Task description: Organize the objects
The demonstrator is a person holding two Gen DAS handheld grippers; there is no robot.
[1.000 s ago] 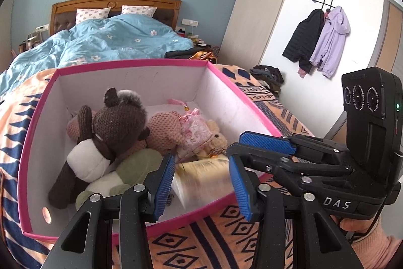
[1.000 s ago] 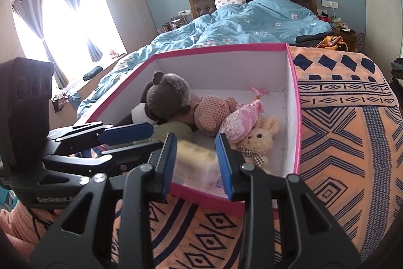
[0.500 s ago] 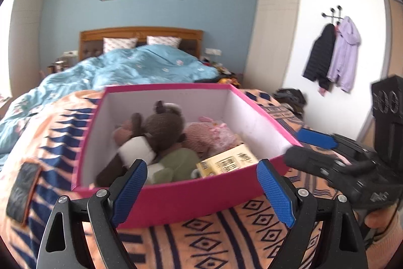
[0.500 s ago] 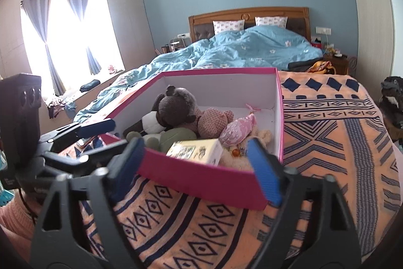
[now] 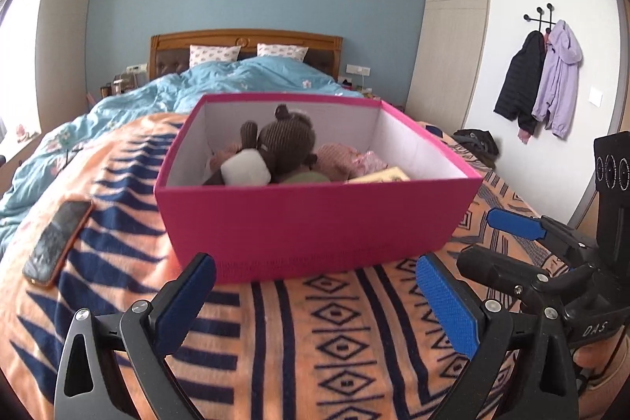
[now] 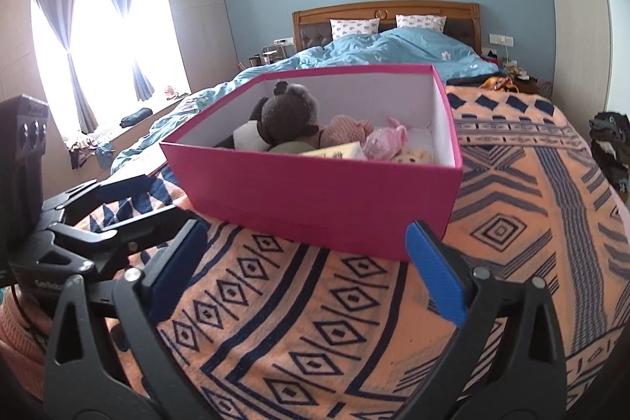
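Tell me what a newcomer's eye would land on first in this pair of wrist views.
The bright pink box in the middle of the patterned orange blanket, with a brown plush bear on top of the soft toys inside. Both the left gripper and the right gripper stand open and empty in front of it. A phone lies on the blanket beside the box.

Bare blanket (image 5: pixel 315 341) lies open in front of the box (image 5: pixel 315 223), whose near wall blocks a level approach, toys (image 5: pixel 287 144) crowd its inside, and a phone (image 5: pixel 59 239) lies well left of it.
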